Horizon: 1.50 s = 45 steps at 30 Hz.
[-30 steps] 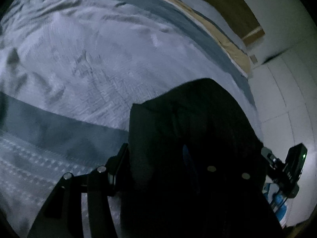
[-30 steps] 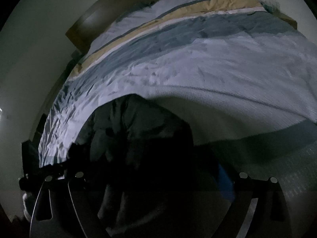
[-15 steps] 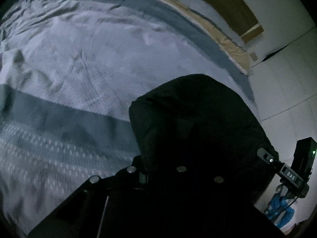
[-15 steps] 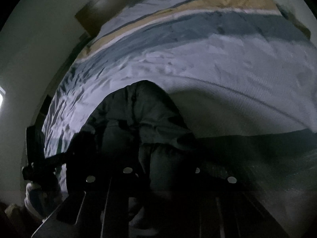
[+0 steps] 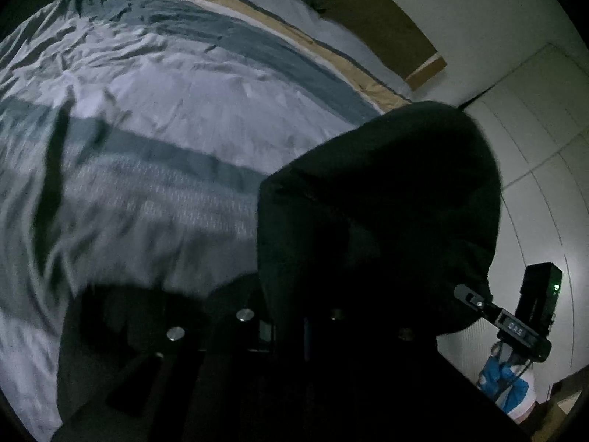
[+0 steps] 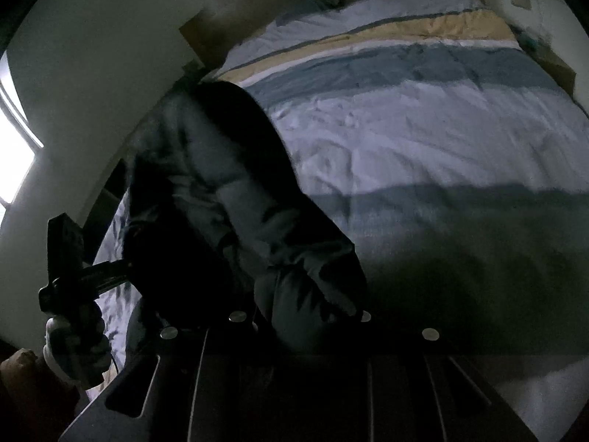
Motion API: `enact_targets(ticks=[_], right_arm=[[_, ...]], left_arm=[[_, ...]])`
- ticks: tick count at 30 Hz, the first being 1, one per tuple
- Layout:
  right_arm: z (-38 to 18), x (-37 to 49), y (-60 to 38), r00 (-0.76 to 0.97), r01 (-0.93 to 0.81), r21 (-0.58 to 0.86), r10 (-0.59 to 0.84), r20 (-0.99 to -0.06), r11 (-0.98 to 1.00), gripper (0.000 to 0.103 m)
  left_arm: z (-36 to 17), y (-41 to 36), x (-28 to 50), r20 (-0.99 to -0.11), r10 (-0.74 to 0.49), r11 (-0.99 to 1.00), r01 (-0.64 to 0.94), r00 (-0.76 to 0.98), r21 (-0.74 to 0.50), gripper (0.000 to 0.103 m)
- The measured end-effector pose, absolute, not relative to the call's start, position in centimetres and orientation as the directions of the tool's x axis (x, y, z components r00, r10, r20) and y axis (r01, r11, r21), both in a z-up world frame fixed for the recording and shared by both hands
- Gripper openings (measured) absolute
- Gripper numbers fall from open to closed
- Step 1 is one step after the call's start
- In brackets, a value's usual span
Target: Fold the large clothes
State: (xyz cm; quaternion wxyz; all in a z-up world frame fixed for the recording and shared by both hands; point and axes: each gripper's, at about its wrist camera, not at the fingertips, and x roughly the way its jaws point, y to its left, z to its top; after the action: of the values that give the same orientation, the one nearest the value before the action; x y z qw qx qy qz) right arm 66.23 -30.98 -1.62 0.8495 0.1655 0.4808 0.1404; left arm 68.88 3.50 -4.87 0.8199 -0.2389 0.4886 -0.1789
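Observation:
A dark puffy jacket [image 5: 379,202] hangs bunched above the bed and fills the lower right of the left wrist view. My left gripper [image 5: 291,324] is shut on its fabric, and the fingertips are buried in the dark cloth. In the right wrist view the jacket [image 6: 228,191] shows grey quilted folds at centre left. My right gripper [image 6: 302,316] is shut on a padded fold at its lower edge. Each camera sees the other gripper at the jacket's far side: the right one [image 5: 515,324] and the left one [image 6: 73,269], both in gloved hands.
The bed's duvet [image 5: 165,110] lies below, with pale lilac, blue-grey and tan bands and many wrinkles. A brown headboard [image 6: 235,18] backs it. White panelled doors [image 5: 545,129] stand on one side, and a bright window [image 6: 14,140] is on the other.
Both grippers went from wide apart to shut on the jacket. They then rose with it, so the jacket now hangs higher against the bed and the wall.

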Motion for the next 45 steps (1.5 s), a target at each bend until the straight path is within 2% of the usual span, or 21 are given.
enact_targets(ticks=[10,15,20,25,27,29,32,34,37,42,45], right_arm=[[-8.5,59.4,-32.0,0.497,0.009,0.431,0.37,-0.785,0.902,0.026],[-9.4,58.4,-32.4,0.548,0.023,0.43,0.348,-0.761,0.903,0.026],[-8.6,58.8,-32.5,0.6,0.001,0.361,0.289,-0.746,0.932,0.027],[-10.5,57.3,-32.4,0.584,-0.011,0.342,0.283,-0.761,0.94,0.029],[-10.3,56.8,-32.8,0.59,-0.013,0.354,0.293,-0.752,0.935,0.03],[-10.2,56.5,-32.9,0.593,-0.017,0.358,0.297,-0.748,0.934,0.032],[-9.8,56.4,-32.8,0.595,-0.032,0.339,0.291,-0.749,0.94,0.039],[-9.6,56.0,-32.8,0.598,-0.037,0.327,0.283,-0.75,0.944,0.047],[-9.1,55.1,-33.0,0.602,-0.044,0.313,0.275,-0.75,0.949,0.053],[-7.7,52.3,-34.0,0.602,-0.031,0.289,0.248,-0.759,0.957,0.063],[-6.8,50.5,-35.0,0.586,-0.011,0.267,0.222,-0.779,0.964,0.065]], left_arm=[[-10.9,3.2,60.3,-0.756,-0.49,0.85,0.042,0.435,-0.526,0.008],[-11.1,2.8,59.8,-0.751,-0.48,0.853,0.041,0.454,-0.52,0.008],[-10.9,2.0,61.3,-0.743,-0.457,0.865,0.049,0.489,-0.5,0.009],[-12.1,2.3,59.9,-0.754,-0.45,0.875,0.067,0.478,-0.479,0.011],[-11.6,2.4,59.2,-0.752,-0.454,0.876,0.086,0.478,-0.475,0.013],[-11.0,2.5,58.8,-0.753,-0.448,0.882,0.102,0.481,-0.46,0.019],[-10.4,2.4,58.2,-0.762,-0.427,0.896,0.113,0.487,-0.429,0.025],[-9.9,2.3,57.5,-0.765,-0.409,0.905,0.117,0.497,-0.408,0.028],[-9.2,2.7,56.1,-0.766,-0.397,0.911,0.116,0.505,-0.396,0.035],[-8.0,4.4,52.7,-0.771,-0.383,0.916,0.104,0.509,-0.387,0.037],[-7.4,6.0,50.7,-0.786,-0.367,0.921,0.077,0.498,-0.381,0.038]])
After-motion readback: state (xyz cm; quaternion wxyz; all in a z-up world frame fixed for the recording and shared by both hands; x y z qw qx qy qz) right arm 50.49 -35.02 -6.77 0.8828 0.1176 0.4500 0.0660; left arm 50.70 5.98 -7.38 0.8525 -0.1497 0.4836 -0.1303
